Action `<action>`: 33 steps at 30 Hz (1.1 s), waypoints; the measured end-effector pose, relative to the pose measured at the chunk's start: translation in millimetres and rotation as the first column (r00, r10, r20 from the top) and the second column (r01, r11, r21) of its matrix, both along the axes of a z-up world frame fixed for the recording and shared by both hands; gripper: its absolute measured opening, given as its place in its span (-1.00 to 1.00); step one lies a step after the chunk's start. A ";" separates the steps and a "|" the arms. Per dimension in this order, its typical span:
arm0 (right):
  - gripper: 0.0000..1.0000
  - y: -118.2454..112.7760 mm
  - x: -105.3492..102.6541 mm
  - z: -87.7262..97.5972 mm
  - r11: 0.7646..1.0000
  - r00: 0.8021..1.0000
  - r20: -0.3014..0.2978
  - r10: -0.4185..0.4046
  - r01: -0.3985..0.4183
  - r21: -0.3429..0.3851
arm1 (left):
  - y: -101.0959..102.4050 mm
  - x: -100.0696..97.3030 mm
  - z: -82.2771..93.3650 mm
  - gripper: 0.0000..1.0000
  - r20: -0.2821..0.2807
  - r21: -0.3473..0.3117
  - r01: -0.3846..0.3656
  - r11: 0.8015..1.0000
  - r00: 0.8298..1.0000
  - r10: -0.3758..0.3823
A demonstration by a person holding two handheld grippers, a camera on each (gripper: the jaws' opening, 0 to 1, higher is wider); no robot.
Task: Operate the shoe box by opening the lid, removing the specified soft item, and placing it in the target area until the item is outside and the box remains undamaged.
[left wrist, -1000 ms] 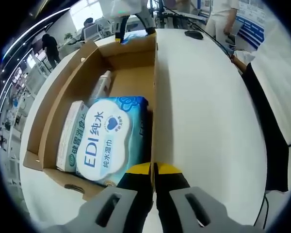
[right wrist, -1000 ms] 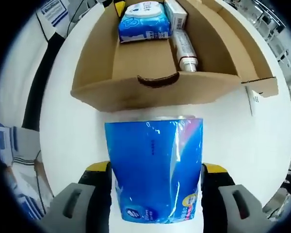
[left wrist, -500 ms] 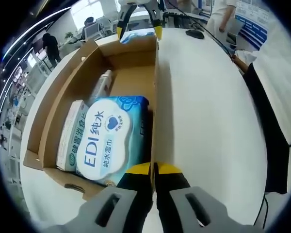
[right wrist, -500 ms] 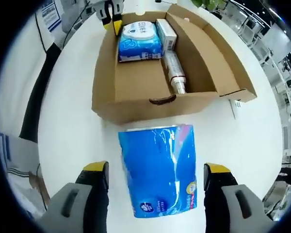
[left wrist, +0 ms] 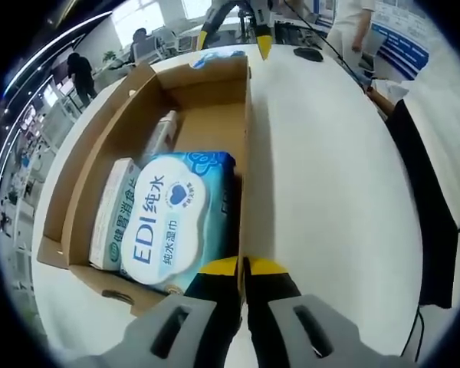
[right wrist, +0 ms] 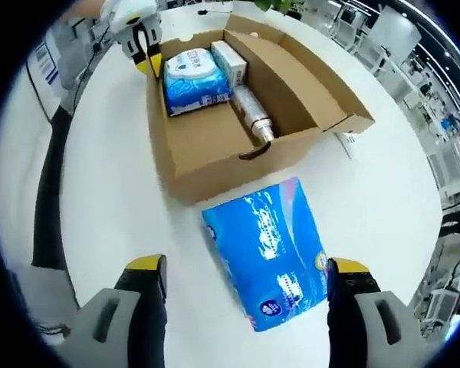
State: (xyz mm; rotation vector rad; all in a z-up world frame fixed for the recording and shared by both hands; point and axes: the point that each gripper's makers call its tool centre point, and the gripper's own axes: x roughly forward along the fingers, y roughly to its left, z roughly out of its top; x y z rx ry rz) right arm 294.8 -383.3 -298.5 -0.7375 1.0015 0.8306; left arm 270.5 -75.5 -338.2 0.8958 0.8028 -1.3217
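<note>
1. The shoe box [right wrist: 215, 146] sits open on the white tabletop [right wrist: 107, 199], its lid folded out to one side.
2. In the right gripper view, the blue soft pack [right wrist: 267, 264] lies flat on the tabletop outside the box, just beside the box's near wall and at a slant to it.
3. The right claw [right wrist: 245, 287] is spread wide, its yellow-tipped jaws standing on either side of the blue pack and apart from it; nothing is held between them.
4. Inside the box, in the right gripper view, lie a pack of wet wipes [right wrist: 193, 80], a small white carton [right wrist: 230, 61] beside it, and a white bottle [right wrist: 253, 119] on its side near the middle.
5. The left claw [left wrist: 243, 270] is pressed together on the top edge of the box's side wall [left wrist: 245, 153], at the corner beside the wet wipes.
6. In the left gripper view the wet wipes [left wrist: 172, 222] fill the near end of the box, with the white carton [left wrist: 111, 215] touching them along one side and the bottle [left wrist: 159, 138] further in.
7. At the far end of the box in the left gripper view, a strip of the blue pack [left wrist: 215, 57] shows past the end wall, with the right claw [left wrist: 234, 38] above it.
8. The far end of the box floor is bare cardboard.
</note>
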 end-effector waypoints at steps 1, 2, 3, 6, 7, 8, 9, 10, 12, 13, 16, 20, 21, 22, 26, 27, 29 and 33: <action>0.72 2.6 0.9 3.6 0.999 0.999 0.023 -0.025 0.024 0.028 | -0.1 0.0 0.0 -0.98 0.000 0.001 0.001 1.000 1.000 -0.001; 0.69 3.1 1.0 4.5 0.999 0.999 0.028 -0.032 0.031 0.034 | 0.1 -0.2 -0.5 -0.98 0.001 0.008 0.005 1.000 1.000 -0.005; 0.66 0.1 -1.2 5.1 0.999 0.998 0.030 -0.048 0.048 0.017 | 0.9 -0.3 -1.2 -0.98 0.006 0.020 0.014 1.000 1.000 -0.014; 0.60 0.6 -9.2 4.3 0.994 0.995 0.003 -0.104 0.104 0.032 | 2.1 0.2 -1.7 -0.98 0.003 0.020 0.017 1.000 1.000 -0.017; 0.60 1.0 -10.0 4.8 0.991 0.992 0.003 -0.127 0.127 0.042 | 2.1 0.1 -1.7 -0.98 0.002 0.020 0.020 1.000 1.000 -0.020; 0.60 2.1 -11.8 5.6 0.988 0.990 -0.002 -0.141 0.141 0.058 | 2.5 0.0 -1.3 -0.98 -0.003 0.019 0.022 1.000 1.000 -0.022; 0.60 1.6 -12.6 5.7 0.988 0.990 -0.004 -0.142 0.142 0.057 | 2.6 -0.1 -1.3 -0.99 -0.006 0.019 0.021 1.000 1.000 -0.021; 0.60 0.0 -13.4 5.5 0.986 0.987 -0.006 -0.160 0.160 0.055 | 2.8 -0.3 -1.3 -0.98 -0.006 0.019 0.020 1.000 1.000 -0.020; 0.61 -1.3 -14.7 7.4 0.981 0.983 -0.013 -0.182 0.183 0.070 | 3.2 -0.8 -1.6 -0.98 -0.002 0.021 0.017 1.000 1.000 -0.017; 0.62 -3.4 -14.9 9.2 0.976 0.979 -0.027 -0.202 0.203 0.077 | 3.3 -0.7 -1.6 -0.98 -0.001 0.020 0.016 1.000 1.000 -0.016; 0.70 -1.5 -7.0 25.8 0.960 0.969 -0.015 -0.245 0.245 0.132 | 3.4 -1.1 -1.3 -0.98 -0.003 0.022 0.012 1.000 1.000 -0.012; 0.59 7.4 -1.4 48.0 0.936 0.956 0.005 -0.293 0.286 0.206 | 3.9 -1.5 -1.4 -0.98 -0.004 0.022 0.007 1.000 1.000 -0.007; 0.50 8.9 -1.4 52.0 0.937 0.958 0.007 -0.288 0.280 0.209 | 4.3 -1.4 -1.5 -0.98 -0.004 0.021 0.006 1.000 1.000 -0.006; 0.39 11.0 -1.7 55.1 0.939 0.959 0.016 -0.284 0.274 0.208 | 4.6 -1.3 -1.9 -0.98 -0.003 0.021 0.006 1.000 1.000 -0.006; 0.03 23.9 0.6 73.1 0.949 0.963 0.088 -0.254 0.231 0.213 | 5.0 -0.9 -2.5 -0.98 -0.002 0.021 0.006 1.000 1.000 -0.006; -0.06 26.9 4.1 77.9 0.952 0.963 0.118 -0.242 0.212 0.222 | 5.1 -1.0 -2.5 -0.98 -0.002 0.021 0.005 1.000 1.000 -0.005; 0.02 27.5 6.7 82.5 0.952 0.961 0.129 -0.245 0.214 0.217 | 5.4 -1.1 -2.5 -0.98 -0.003 0.022 0.005 1.000 1.000 -0.005; 0.02 25.9 12.1 92.2 0.948 0.957 0.140 -0.254 0.218 0.231 | 5.3 -1.4 -2.5 -0.98 -0.004 0.022 0.003 1.000 1.000 -0.003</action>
